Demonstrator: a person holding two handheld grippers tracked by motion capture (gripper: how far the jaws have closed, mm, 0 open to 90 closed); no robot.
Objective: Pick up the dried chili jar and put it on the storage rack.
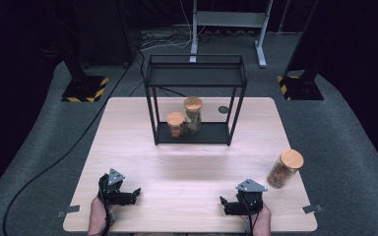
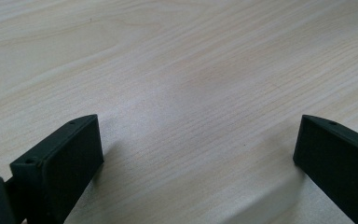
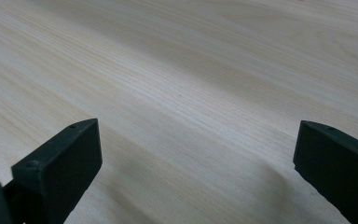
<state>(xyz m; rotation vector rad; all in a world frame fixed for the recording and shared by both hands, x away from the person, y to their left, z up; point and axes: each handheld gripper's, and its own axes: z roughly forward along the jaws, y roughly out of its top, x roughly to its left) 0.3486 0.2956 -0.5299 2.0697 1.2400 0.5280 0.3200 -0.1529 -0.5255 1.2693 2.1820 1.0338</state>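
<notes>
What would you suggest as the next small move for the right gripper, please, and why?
Probably carry the right gripper forward and outward to the cork-lidded glass jar at the pale wooden table's right edge. Its jaws stand wide open and empty over bare wood, and that jar stands loose while two others sit on the black metal rack's bottom shelf.

The left gripper and the right gripper are both black and blocky. Each one carries a grey three-cornered plate on its top, with small dark holes in it. A black cable runs from the left gripper back along the person's forearm, and one also trails from the right gripper. In the left gripper view and the right gripper view, the jaws are flat, matte black blocks with slanted upper edges, and each has a small round screw hole near its corner. The forearms are bare, with no sleeves.
</notes>
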